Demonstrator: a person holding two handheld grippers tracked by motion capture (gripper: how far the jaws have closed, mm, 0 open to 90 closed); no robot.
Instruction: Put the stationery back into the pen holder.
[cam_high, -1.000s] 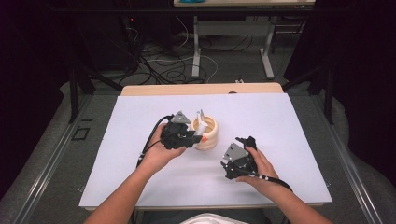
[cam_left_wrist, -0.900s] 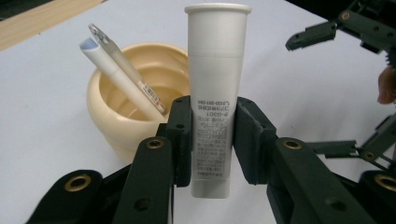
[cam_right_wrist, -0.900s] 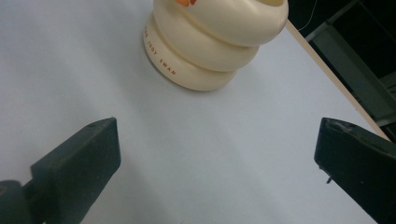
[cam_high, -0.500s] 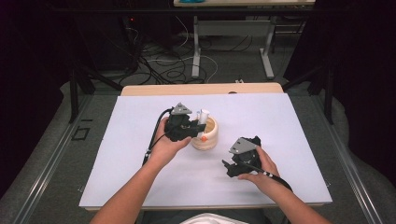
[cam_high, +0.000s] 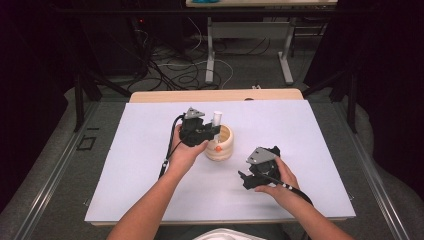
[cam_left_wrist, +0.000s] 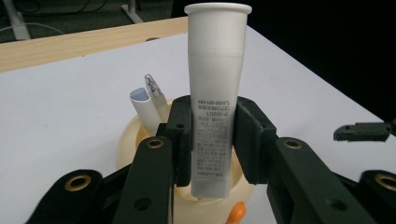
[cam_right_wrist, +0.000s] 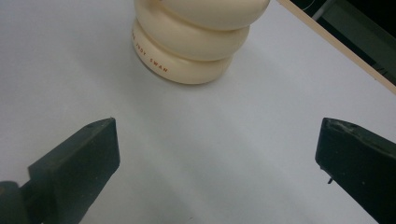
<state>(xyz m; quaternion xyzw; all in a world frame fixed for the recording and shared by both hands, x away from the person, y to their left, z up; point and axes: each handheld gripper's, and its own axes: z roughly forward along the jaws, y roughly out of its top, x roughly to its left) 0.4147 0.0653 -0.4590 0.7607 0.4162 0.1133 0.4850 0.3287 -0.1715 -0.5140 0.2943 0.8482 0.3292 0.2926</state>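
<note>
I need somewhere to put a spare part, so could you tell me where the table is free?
The white table top is bare right of the cream holder up to the far edge, and bare along its left side. It is crowded mid-table, where the left tool grips a white tube over the holder.

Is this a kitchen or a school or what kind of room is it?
Probably a lab or workshop for recording hand work. A white table stands on a dark floor strewn with cables, with another desk's metal legs behind, and a person holds camera-bearing grippers.
</note>
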